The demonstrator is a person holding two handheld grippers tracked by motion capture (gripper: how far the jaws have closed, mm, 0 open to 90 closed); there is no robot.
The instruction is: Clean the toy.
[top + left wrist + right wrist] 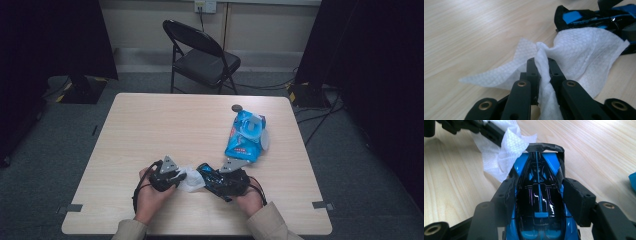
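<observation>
Wiping the toy car [539, 202] seems to be the step in hand, judging from how things lie. My right gripper [537, 192] is clamped on the car's body, one jaw on each flank, and the car sits near the front edge of the table [150, 125], between my two hands. My left gripper [541, 67] pinches a white wet wipe [584, 45] between its jaws; the cloth bunches there and spreads out toward the car. In the right gripper view the wipe touches the car's front end, at one side of the black wing.

For the next move I think I must drag the wipe along the car's body while the right gripper keeps it steady, maybe turning the car to reach other faces.

The blue wipes pack [245, 135] lies beyond the car, toward the far right of the table, with a small dark round thing [236, 107] just past it; I cannot tell what that is. The car's rear is cut off by the frame, its underside is hidden, and I cannot make out if any dirt is on it. A folding chair [200, 55] stands behind the table.
</observation>
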